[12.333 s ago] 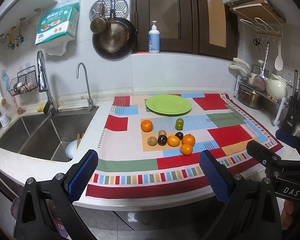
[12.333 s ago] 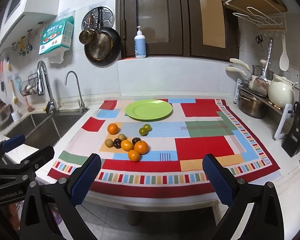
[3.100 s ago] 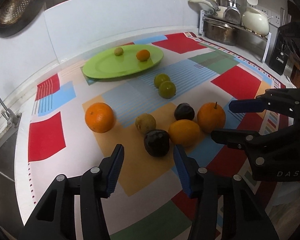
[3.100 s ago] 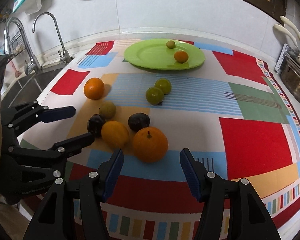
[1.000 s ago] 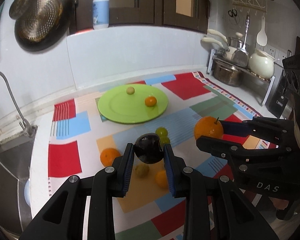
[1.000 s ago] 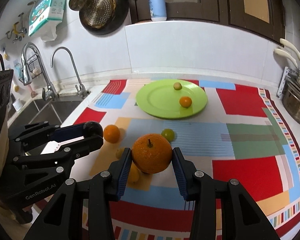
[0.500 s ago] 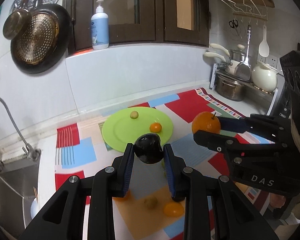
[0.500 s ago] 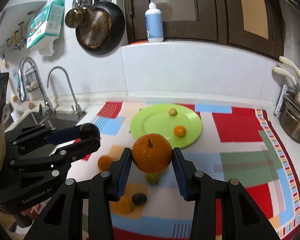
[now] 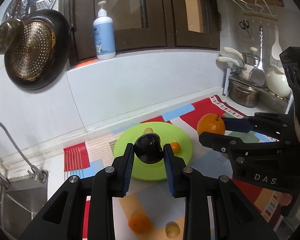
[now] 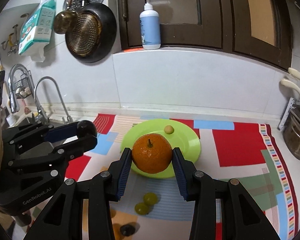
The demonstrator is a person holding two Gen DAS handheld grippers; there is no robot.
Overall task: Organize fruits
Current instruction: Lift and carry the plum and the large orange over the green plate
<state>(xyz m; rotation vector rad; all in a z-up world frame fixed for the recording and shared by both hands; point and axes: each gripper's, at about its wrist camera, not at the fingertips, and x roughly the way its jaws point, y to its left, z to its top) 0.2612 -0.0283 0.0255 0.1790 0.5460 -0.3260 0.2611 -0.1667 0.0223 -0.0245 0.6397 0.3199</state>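
a: fruit first. left gripper [image 9: 149, 153] is clenched on the dark plum [image 9: 149, 149], lifted in the middle of the left wrist view, with the green plate [image 9: 180, 138] behind and below it. right gripper [image 10: 151, 158] is clenched on the stemmed orange [image 10: 151, 156], centre of the right wrist view, also over that plate.

b: what's already on the plate?

a: a small yellowish fruit [image 10: 168, 129] toward the upper part of the plate, and a small orange fruit [image 9: 175, 147] just right of the plum in the left view. so it's judged partly filled.

b: how to set these two down well?

a: i'd lower each one until it touches the plate before loosening the pads. both are round and will likely roll if dropped. aim the plum at the bare left side, the orange at the bare near side, clear of the small pieces.

b: and the risk?

a: the two grippers sit near each other, so land one, then the other. two green fruits [image 10: 147, 203] and another dark fruit [image 10: 128, 229] wait on the patterned cloth [image 10: 240, 146], lower centre of the right view.
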